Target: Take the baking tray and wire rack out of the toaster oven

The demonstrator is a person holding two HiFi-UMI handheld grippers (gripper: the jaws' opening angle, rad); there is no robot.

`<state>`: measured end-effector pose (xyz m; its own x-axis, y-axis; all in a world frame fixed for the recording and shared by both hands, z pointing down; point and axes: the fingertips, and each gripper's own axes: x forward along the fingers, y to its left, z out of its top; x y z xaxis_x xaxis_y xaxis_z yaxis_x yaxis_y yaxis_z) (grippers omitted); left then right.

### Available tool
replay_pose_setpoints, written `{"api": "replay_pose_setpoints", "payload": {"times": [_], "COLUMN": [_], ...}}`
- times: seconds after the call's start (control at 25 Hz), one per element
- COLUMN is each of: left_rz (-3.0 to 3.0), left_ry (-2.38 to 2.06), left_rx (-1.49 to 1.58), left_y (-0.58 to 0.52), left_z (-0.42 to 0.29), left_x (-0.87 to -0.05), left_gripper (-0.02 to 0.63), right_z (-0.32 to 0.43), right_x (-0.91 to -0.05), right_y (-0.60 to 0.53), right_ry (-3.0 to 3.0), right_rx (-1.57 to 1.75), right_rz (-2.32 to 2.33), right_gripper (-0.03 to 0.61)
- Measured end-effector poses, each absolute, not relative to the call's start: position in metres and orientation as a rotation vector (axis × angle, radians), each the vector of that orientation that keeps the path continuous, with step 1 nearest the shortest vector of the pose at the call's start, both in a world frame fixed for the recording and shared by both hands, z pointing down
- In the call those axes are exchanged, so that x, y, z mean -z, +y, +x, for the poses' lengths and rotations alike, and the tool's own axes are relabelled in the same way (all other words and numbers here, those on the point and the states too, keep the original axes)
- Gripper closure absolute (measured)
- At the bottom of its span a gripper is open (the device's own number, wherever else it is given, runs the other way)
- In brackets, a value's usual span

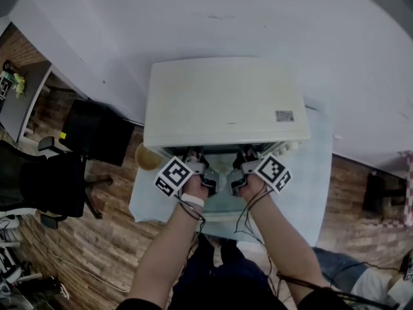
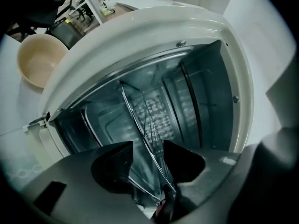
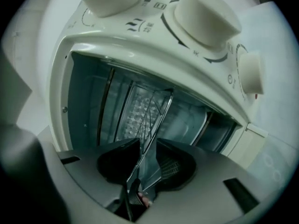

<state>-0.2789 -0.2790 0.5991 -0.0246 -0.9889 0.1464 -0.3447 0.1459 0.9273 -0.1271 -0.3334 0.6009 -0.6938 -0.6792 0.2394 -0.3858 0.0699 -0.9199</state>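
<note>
A cream toaster oven stands on the table with its door folded down. Both grippers reach into its mouth side by side. In the left gripper view the wire rack runs edge-on between the jaws of my left gripper, which stand well apart from it, open. The baking tray lies just under the rack. My right gripper straddles the rack's front rod and the tray's edge. Its jaws are narrower, one finger close against the rod, a small gap at the other pad.
A tan bowl sits on the table at the oven's left corner. The oven's knobs are on its right side. A pale cloth covers the small table. A black office chair stands on the wood floor at left.
</note>
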Motion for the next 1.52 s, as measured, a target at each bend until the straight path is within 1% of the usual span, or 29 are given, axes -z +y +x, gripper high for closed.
{"api": "replay_pose_setpoints", "payload": {"times": [0.04,0.08,0.12,0.2,0.48,0.88,1.08,1.28,1.52], "left_rz": [1.349,1.358,1.371,1.393,1.399,1.429,1.451,1.485,1.500], "left_ry": [-1.530,-1.533,-1.536,-1.540,-1.528,-1.531,-1.529,-1.522,-1.517], "left_rx": [0.902,0.893,0.882,0.864,0.869,0.816,0.785,0.770,0.751], "left_y": [-0.279,-0.279,-0.279,-0.277,-0.261,-0.227,-0.210,-0.194,-0.181], "left_z": [-0.279,-0.278,-0.277,-0.275,-0.268,-0.250,-0.243,-0.236,-0.229], "left_x": [-0.599,-0.599,-0.598,-0.595,-0.593,-0.594,-0.593,-0.590,-0.587], "left_gripper": [0.419,0.446,0.494,0.555,0.561,0.560,0.557,0.555,0.554], "right_z": [-0.125,-0.124,-0.124,-0.124,-0.117,-0.106,-0.095,-0.092,-0.084], "right_x": [-0.601,-0.601,-0.601,-0.600,-0.599,-0.593,-0.600,-0.591,-0.592], "right_y": [-0.333,-0.333,-0.332,-0.330,-0.314,-0.286,-0.262,-0.252,-0.234], "right_ry": [2.091,2.092,2.098,2.111,2.114,2.172,2.120,2.185,2.143], "right_rx": [1.669,1.667,1.666,1.666,1.687,1.615,1.700,1.607,1.666], "right_rz": [-1.077,-1.070,-1.058,-1.034,-1.019,-0.946,-1.012,-0.954,-0.991], "right_gripper": [0.477,0.512,0.515,0.517,0.518,0.518,0.518,0.518,0.518]}}
